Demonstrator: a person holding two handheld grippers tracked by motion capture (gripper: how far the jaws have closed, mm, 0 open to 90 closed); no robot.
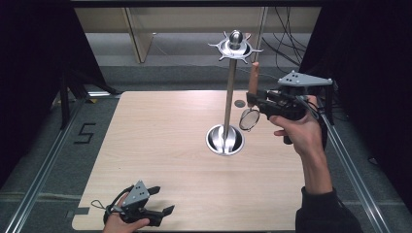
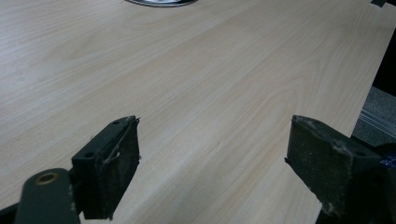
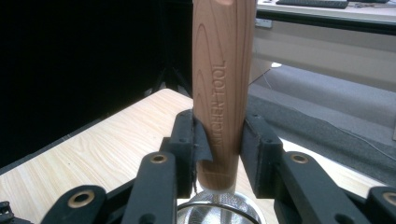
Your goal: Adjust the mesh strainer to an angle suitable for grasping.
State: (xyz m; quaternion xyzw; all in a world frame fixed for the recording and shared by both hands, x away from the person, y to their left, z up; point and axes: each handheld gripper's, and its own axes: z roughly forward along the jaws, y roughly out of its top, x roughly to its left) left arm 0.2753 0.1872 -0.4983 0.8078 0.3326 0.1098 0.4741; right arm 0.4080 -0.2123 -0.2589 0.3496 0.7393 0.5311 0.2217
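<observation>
Strainer point(image 1: 249, 119) with a wooden handle point(image 3: 223, 88) is up in the air at the right side of the table point(image 1: 160, 145), clamped in the right gripper point(image 1: 253, 99); nearest the person first: left gripper point(image 1: 163, 201) sits low at the near edge of the table, jaws spread apart with nothing between them, pads point(image 2: 116, 172) looking out over bare wood, well apart from everything else, so it's idle; farther in, the right hand point(image 1: 299, 128) holds its gripper raised, jaws closed on the handle just above the mesh bowl, "KITCHEN TOOL" lettering running along the grain in the right gripper view; long axis is close to vertical, handle end up, mesh bowl point(image 3: 217, 210) hanging below the jaws; rack point(image 1: 229, 92) stands just left of the strainer as the person sees it, a steel pole rising from a round dish base point(image 1: 225, 140) near table centre, with a ring of hooks point(image 1: 235, 47) at the top; key relation: handle tip point(image 1: 254, 65) is a bit below and to the right of the hook ring, near but not touching; my read is the next move is up and left to catch a hook, and right hand is clearly the one to do it; can't tell from here whether the handle end has a hanging hole; risk: a bump on the pole could rock the rack
</observation>
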